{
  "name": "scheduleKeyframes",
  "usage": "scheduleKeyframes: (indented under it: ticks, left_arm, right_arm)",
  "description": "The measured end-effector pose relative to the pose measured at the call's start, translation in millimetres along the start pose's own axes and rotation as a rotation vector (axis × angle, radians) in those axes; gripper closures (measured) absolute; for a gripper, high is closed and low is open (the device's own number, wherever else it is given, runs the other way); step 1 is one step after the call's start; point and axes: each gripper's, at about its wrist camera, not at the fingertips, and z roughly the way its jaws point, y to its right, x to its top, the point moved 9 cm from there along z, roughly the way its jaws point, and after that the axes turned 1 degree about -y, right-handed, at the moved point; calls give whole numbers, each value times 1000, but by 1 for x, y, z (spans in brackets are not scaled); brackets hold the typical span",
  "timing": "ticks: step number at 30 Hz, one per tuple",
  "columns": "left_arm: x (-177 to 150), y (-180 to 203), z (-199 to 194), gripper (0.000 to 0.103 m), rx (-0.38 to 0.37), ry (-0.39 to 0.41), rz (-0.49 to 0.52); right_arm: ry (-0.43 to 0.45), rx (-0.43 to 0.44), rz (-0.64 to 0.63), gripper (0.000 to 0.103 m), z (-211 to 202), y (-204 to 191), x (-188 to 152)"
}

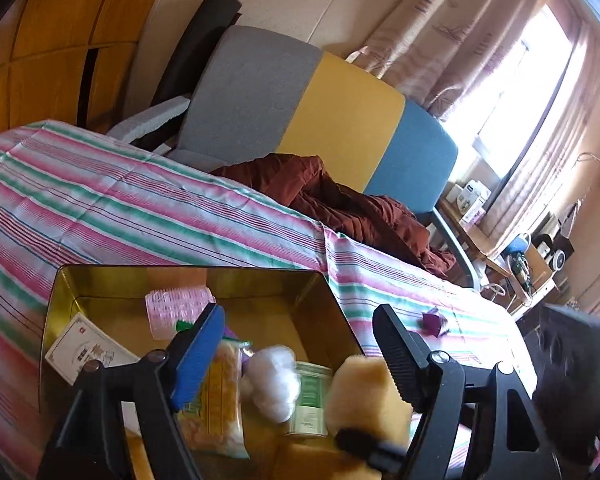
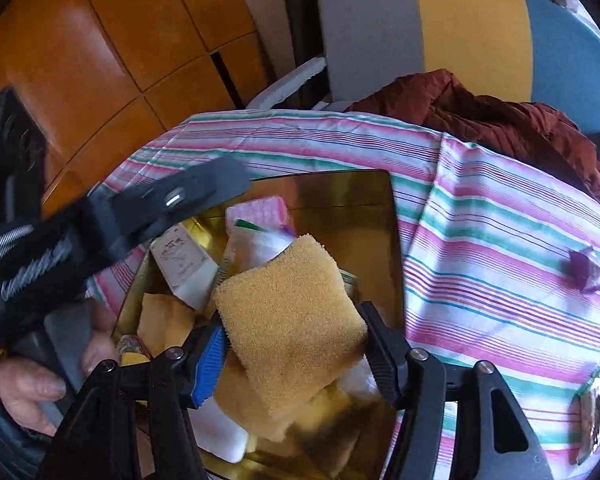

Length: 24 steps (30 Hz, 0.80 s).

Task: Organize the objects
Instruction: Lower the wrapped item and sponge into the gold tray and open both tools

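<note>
A gold tin box (image 1: 332, 304) (image 2: 396, 240) sits on the striped cloth and holds a pink roller (image 1: 176, 308), a snack packet (image 1: 216, 396), a cotton ball (image 1: 272, 380), a green can (image 1: 308, 400) and a card (image 1: 88, 348). My right gripper (image 2: 296, 344) is shut on a yellow sponge (image 2: 288, 320) (image 1: 364, 392) above the box. My left gripper (image 1: 300, 344) is open and empty over the box; it also shows in the right wrist view (image 2: 180, 204). A purple wrapper (image 2: 584, 272) (image 1: 432, 320) and a snack bar (image 2: 592, 412) lie on the cloth outside the box.
The striped cloth (image 1: 100, 208) covers the table. A chair with grey, yellow and blue back (image 1: 340, 120) holds a brown jacket (image 1: 340, 204) behind the table. Wooden cabinets (image 2: 100, 40) stand at the left. A cluttered desk (image 1: 520, 248) is by the window.
</note>
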Motion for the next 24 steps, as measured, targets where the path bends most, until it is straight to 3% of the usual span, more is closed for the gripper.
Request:
scheduleKeyframes:
  ticks: [5, 10, 16, 24]
  left_arm:
    - [-3, -15, -11, 27, 54, 19, -30]
    - [-18, -35, -37, 27, 122, 37, -32]
    - [-43, -54, -65, 27, 174, 34, -41]
    - [-77, -57, -90, 27, 211, 23, -22]
  right_arm:
    - [-15, 94, -30, 26, 7, -21, -4]
    - [-18, 176, -45, 24, 3, -39, -11]
    - [-15, 142, -19, 24, -3, -38, -20]
    - [10, 28, 0, 22, -22, -22, -38]
